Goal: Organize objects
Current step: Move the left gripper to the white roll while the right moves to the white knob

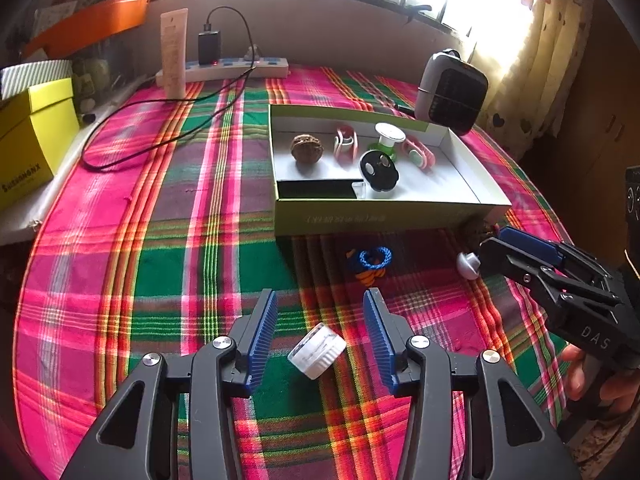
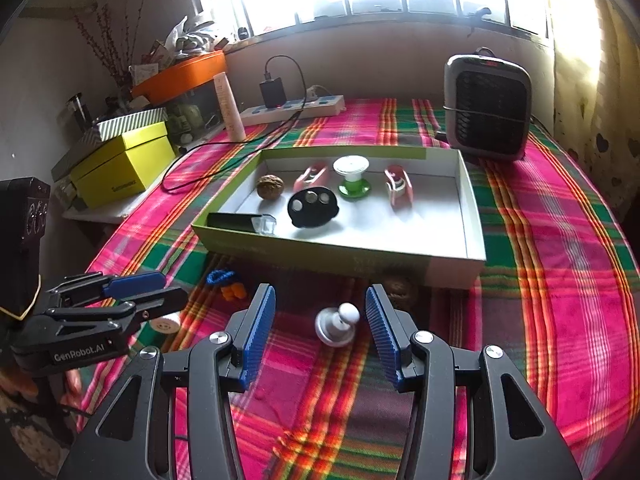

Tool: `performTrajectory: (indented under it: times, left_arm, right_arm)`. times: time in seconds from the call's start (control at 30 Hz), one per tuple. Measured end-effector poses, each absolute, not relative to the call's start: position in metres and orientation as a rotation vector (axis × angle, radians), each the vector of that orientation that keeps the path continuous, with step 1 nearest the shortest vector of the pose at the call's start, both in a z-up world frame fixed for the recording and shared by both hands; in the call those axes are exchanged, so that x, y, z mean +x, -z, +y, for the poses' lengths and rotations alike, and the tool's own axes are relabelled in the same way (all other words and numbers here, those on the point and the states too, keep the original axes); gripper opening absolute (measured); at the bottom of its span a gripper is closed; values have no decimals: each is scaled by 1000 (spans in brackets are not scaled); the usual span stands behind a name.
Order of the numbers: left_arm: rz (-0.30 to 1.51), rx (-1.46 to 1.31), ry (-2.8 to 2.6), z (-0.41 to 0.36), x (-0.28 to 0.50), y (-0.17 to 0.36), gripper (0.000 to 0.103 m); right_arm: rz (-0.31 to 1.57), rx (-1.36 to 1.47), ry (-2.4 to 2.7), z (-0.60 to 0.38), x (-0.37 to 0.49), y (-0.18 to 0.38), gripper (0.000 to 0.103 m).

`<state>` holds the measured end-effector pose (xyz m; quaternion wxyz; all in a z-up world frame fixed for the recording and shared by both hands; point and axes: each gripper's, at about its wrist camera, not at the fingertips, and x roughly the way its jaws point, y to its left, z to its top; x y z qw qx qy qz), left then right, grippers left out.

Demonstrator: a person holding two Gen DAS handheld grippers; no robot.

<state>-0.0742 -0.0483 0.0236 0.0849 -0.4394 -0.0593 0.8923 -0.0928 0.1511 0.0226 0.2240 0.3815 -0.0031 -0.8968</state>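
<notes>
A white ribbed cap [image 1: 316, 350] lies tilted on the plaid cloth between the blue pads of my left gripper [image 1: 322, 294], which is open and does not touch it. A silver knob [image 2: 336, 326] rests between the fingers of my right gripper [image 2: 320, 290], which is also open with clear gaps either side. A blue and orange cord [image 1: 370, 264] lies in front of the green-walled box [image 1: 380, 216]. The box holds a walnut [image 1: 306, 148], two pink clips, a white and green spool [image 1: 388, 138] and a black disc [image 1: 378, 170]. In the right wrist view the left gripper [image 2: 172, 284] reaches in over the cap [image 2: 166, 324].
A grey heater [image 2: 486, 106] stands behind the box at the right. A power strip [image 1: 236, 68] with a charger, its black cable and an upright tube [image 1: 174, 52] sit at the back left. Yellow boxes [image 1: 32, 136] lie off the left edge. A dark round thing [image 2: 402, 290] lies by the box front.
</notes>
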Motion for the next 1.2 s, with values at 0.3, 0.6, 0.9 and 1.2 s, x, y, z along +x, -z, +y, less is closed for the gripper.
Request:
performTrajectory:
  times: [0.3,0.6,0.9,1.2]
  left_arm:
    - [-222,-1339,-2633,-53,-70,-12,48]
    - [-222,-1338,-2621,-50,-70,-8,50]
    - [-155,-1320,-2644,-45,-66,-8,50]
    - [-168,-1308,-2653,-46,-65,-8,49]
  right_arm:
    - [-27,1077,2484,163,-89,-15,49]
    - [0,1108,2452,159,-89,-7,49]
    - [47,1143,2446,153,-91,-1,49]
    - [114,1183,2437,143,-96,4,49]
